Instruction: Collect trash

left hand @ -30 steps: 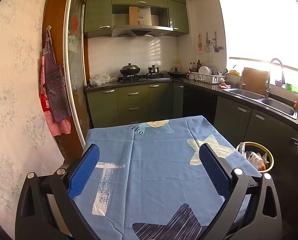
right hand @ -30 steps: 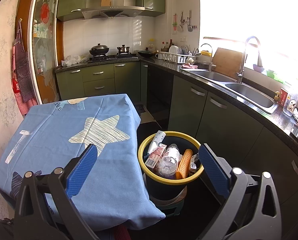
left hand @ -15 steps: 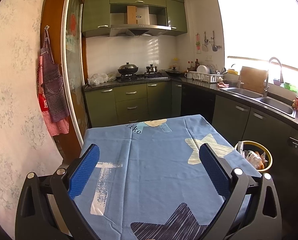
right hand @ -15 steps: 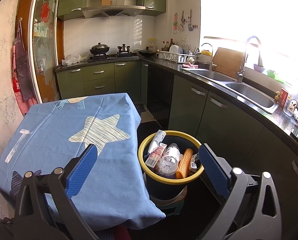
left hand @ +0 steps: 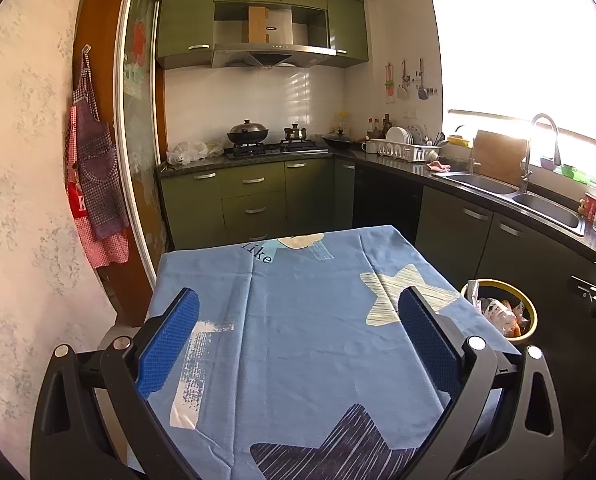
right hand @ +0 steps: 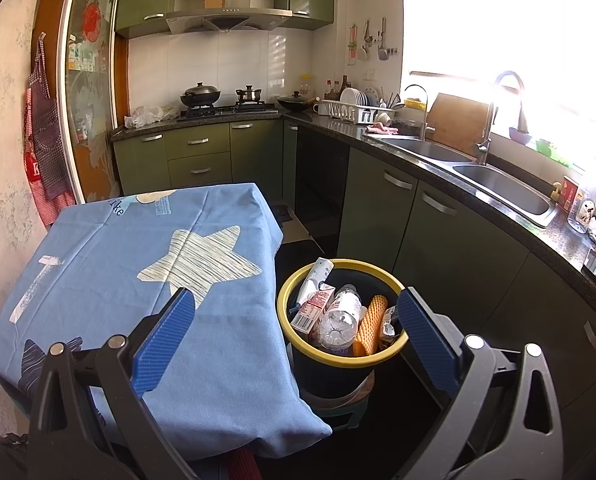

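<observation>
A dark bin with a yellow rim (right hand: 289, 286) stands on the floor right of the table. It holds a clear plastic bottle (right hand: 340, 316), a red and white carton (right hand: 313, 308), a white tube (right hand: 316, 280) and an orange ridged piece (right hand: 370, 322). My right gripper (right hand: 295, 334) is open and empty, above and in front of the bin. My left gripper (left hand: 298, 328) is open and empty over the table's blue star-print cloth (left hand: 298, 300). The bin (left hand: 532, 308) shows at the right in the left wrist view.
Green kitchen cabinets (right hand: 201, 156) and a dark counter with a double sink (right hand: 498, 184) run along the back and right. A stove with pots (left hand: 257, 136) stands at the back. Aprons (left hand: 93, 184) hang on the left wall. The dark floor lies between table and cabinets.
Both grippers stay open and empty. The left wrist view has drifted slightly, the table and bin shifting a little down and left. The right view is almost unchanged.
</observation>
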Demonstrator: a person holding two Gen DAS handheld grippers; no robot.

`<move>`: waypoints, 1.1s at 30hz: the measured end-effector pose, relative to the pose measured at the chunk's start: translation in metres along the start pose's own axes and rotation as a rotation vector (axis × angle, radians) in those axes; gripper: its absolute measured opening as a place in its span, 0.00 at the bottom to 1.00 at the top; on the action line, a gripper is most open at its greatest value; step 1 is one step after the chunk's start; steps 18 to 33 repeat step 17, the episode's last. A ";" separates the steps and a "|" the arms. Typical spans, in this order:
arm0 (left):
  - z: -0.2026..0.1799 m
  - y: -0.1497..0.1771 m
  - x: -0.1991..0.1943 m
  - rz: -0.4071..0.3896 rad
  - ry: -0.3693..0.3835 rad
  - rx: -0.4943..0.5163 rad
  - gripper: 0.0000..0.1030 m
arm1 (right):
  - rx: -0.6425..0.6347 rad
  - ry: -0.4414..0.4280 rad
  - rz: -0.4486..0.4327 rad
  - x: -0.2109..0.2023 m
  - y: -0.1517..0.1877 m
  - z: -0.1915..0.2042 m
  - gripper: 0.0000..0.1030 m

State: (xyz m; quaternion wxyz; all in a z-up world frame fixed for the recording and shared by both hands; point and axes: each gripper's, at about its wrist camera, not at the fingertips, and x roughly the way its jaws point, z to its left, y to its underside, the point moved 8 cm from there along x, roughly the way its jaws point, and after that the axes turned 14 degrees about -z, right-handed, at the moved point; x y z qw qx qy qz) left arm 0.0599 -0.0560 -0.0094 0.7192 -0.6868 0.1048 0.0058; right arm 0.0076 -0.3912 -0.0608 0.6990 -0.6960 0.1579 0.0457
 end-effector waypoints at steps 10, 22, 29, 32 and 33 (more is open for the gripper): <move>-0.002 0.001 0.026 0.021 0.035 -0.018 0.95 | 0.000 0.000 0.007 0.002 0.002 -0.001 0.93; 0.026 0.026 0.089 0.152 -0.002 -0.017 0.95 | -0.008 -0.032 0.038 0.032 0.001 0.010 0.94; 0.026 0.026 0.089 0.152 -0.002 -0.017 0.95 | -0.008 -0.032 0.038 0.032 0.001 0.010 0.94; 0.026 0.026 0.089 0.152 -0.002 -0.017 0.95 | -0.008 -0.032 0.038 0.032 0.001 0.010 0.94; 0.026 0.026 0.089 0.152 -0.002 -0.017 0.95 | -0.008 -0.032 0.038 0.032 0.001 0.010 0.94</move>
